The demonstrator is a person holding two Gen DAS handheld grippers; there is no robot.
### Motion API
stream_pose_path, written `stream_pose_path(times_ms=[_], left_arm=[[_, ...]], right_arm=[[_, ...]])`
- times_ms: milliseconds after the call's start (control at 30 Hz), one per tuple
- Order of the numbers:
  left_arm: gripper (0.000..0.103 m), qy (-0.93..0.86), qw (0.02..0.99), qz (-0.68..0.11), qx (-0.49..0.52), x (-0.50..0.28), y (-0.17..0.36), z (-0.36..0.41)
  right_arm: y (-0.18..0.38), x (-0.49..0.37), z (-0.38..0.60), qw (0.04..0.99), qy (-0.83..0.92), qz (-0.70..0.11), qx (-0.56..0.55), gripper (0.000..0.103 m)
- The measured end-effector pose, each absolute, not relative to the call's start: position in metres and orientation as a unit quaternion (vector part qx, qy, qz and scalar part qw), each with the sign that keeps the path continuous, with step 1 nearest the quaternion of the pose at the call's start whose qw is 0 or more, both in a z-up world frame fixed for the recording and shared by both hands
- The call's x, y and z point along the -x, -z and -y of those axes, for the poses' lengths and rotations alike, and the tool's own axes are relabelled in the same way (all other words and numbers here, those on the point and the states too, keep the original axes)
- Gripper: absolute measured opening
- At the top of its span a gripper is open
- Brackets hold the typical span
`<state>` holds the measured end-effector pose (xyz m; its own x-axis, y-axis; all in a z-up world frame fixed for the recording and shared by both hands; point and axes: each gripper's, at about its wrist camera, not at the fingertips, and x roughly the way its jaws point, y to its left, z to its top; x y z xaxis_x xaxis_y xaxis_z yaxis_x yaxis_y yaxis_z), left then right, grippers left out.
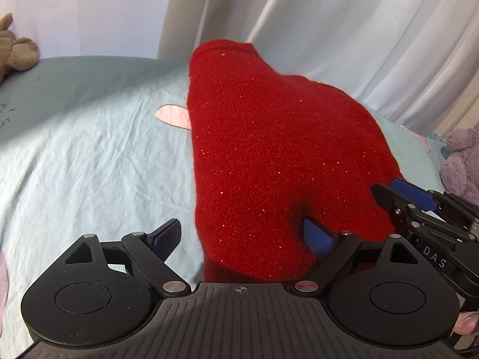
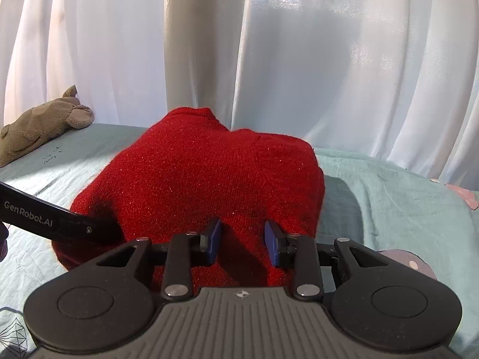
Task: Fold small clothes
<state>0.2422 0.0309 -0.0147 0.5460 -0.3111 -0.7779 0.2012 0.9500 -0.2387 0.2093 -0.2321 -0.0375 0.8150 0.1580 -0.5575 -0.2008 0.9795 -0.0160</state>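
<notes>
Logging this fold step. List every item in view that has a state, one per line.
red knit garment: bunched, lying on the bed, not flat.
left gripper: open wide, one finger against the garment.
right gripper: partly open, fingers astride a ridge of knit, not clamped.
bed sheet: wrinkled, spread over the bed.
tan plush toy: lying on its side.
purple plush toy: mostly out of frame.

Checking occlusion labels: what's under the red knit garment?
The red knit garment lies on the light blue bedsheet. A pink patch on the sheet runs under its edge; the rest beneath is covered, so nothing more can be told.
</notes>
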Motion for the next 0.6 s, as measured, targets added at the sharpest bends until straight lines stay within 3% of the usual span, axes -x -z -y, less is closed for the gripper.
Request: stream_pose_path(times_ms=[233, 500, 600], left_arm=[[0.087, 0.129, 0.889, -0.435, 0.064, -0.229, -0.007, -0.038], [0.093, 0.123, 0.889, -0.437, 0.064, -0.242, 0.005, -0.041], [0.095, 0.132, 0.885, -0.443, 0.057, -0.244, 0.017, -0.036]], right_arm=[[0.027, -0.193, 0.229, 0.954, -0.085, -0.286, 0.042, 0.035], [0.019, -0.203, 0.219, 0.956, -0.076, -0.278, 0.052, 0.039], [0.029, -0.215, 0.215, 0.946, -0.064, -0.309, 0.076, 0.039]])
